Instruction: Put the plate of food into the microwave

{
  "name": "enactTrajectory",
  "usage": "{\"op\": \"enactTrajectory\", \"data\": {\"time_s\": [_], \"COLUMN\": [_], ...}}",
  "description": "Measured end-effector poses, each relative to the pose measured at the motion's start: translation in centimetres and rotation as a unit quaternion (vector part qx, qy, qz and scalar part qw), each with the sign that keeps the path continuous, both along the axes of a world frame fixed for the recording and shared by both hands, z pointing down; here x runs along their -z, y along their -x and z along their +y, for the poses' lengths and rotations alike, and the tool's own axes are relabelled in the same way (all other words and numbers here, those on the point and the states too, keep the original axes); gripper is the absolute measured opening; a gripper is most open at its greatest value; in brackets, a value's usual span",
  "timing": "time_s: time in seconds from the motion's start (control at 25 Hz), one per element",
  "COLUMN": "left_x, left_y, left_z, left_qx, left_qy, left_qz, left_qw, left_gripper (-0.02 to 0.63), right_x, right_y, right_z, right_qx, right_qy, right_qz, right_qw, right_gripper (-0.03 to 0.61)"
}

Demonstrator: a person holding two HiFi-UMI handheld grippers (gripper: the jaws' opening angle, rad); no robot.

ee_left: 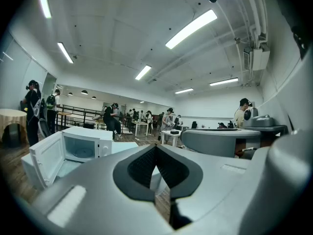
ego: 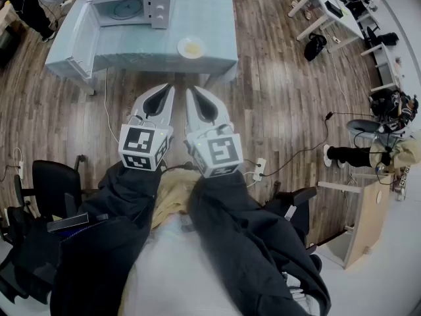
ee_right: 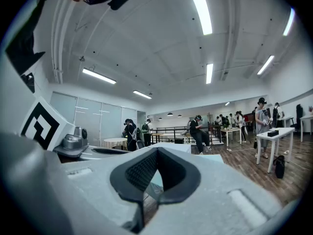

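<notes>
While left gripper (ego: 169, 87), right gripper (ego: 190, 91) sit closed, empty | plate (ego: 181, 48) — food (ego: 192, 46) indistinct

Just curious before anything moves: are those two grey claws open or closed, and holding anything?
Grey left gripper: closed, tips touching, holding nothing.
Grey right gripper: closed, tips touching, holding nothing.

The scene was surveyed from above by the head view, aimed steeply down past the left gripper (ego: 168, 88) and right gripper (ego: 190, 91) toward the table (ego: 217, 45), well ahead. Each gripper view was directed roughly level along its own jaws. The open microwave (ego: 131, 8) was shared, distantly, with the left gripper view.
</notes>
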State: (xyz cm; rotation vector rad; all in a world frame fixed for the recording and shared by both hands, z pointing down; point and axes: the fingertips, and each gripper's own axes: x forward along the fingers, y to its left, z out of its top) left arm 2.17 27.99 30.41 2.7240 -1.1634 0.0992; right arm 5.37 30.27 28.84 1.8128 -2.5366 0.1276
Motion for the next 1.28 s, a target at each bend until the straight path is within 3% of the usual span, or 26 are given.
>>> {"op": "enactTrajectory", "data": {"time_s": [0.36,0.92,1.28], "left_x": [-1.5,-4.1,-5.5], "left_y": [0.2,7.2,8.2], "left_z": [0.4,-1.7,-2.3], "left_qx": [-0.002,0.002,-0.008], "left_qy": [0.007,0.044,0.059], "left_qz": [-0.005,-0.009,-0.005], "left_qw": [1.0,0.999,0.9982], "left_gripper": [-0.003,-0.003,-0.003], "right_x": [-1.7,-4.1,-5.8], "right_y": [-0.8,5.9,6.9], "right_z": [0.3,-1.9,-2.6], "right_qx": [-0.017,-0.005,-0.01], "right_qy": [0.006,0.031,0.048], "right_qz": [-0.014,-0.022,-0.019], "right_qw": [1.0,0.999,0.999], "right_gripper": [-0.008,-0.005,-0.005]}}
